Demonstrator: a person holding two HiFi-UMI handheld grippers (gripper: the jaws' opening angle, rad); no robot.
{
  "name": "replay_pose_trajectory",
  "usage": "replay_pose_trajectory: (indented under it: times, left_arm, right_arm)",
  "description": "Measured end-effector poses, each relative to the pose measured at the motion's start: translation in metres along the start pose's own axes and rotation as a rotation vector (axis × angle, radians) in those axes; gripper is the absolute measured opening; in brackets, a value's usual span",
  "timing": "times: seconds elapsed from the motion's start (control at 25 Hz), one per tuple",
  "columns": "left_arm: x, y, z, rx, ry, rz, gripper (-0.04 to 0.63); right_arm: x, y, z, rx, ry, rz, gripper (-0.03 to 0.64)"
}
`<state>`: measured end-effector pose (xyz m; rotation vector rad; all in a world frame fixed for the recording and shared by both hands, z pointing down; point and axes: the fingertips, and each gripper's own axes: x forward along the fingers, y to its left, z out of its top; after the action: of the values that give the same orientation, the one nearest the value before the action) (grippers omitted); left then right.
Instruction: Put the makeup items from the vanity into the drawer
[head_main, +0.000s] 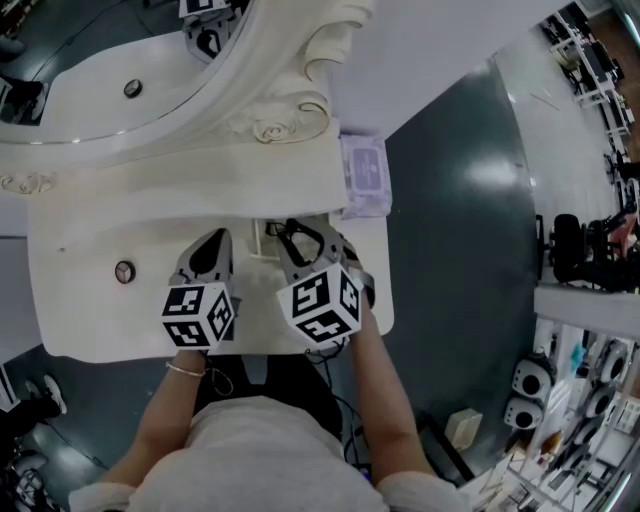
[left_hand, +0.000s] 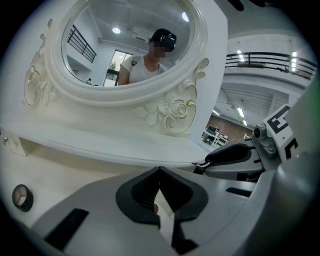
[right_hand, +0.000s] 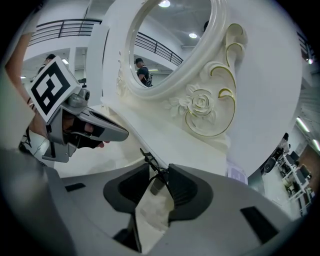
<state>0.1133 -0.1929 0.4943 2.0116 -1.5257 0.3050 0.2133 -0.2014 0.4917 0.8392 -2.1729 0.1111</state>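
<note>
Pale shirt (head_main: 250, 455) and two bare forearms (head_main: 165, 420) sit closest in the head view, reaching out over the white counter (head_main: 90, 320); both grippers are held low and side by side in front of the mirror (head_main: 90, 60), which I read as working the middle of the vanity top. My left gripper (head_main: 213, 240) points at bare surface; my right gripper (head_main: 312, 238) carries a thin black tool (head_main: 293, 234), possibly an eyelash curler, over the counter. A small round item (head_main: 124, 271) lies well to the left; a lavender packet (head_main: 365, 172) sits at the far right edge, its print too small to read; I can make out no open drawer.

Left gripper view: the fingers (left_hand: 134, 192) are clenched tip to tip with nothing between them; I judge that hand is kept free for the drawer.

Right gripper view: the fingers (right_hand: 184, 186) are grasping the black tool, a grey stem between the pads and its wiry end poking forward; held near its middle, I judge, so it will not swing. Only the black-and-white squares on the marker cubes (right_hand: 52, 87) count as print; no brand is legible.
</note>
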Motion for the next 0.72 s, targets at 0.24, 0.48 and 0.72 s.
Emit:
replay_pose_trajectory:
  times: [0.24,0.48,0.72]
  left_arm:
    - [0.009,0.002,-0.009,0.000,0.009,-0.008,0.002]
    - [0.007,0.003,-0.011,0.002,0.015,-0.008,0.002]
    - [0.006,0.004,-0.012,0.001,0.019,-0.008,0.002]
  right_arm:
    - [0.009,0.003,-0.016,0.035,0.022,0.020,0.132]
    - [0.006,-0.001,-0.020,0.068,0.022,0.008,0.137]
    - [-0.002,-0.011,-0.028,0.073,0.038,-0.020,0.140]
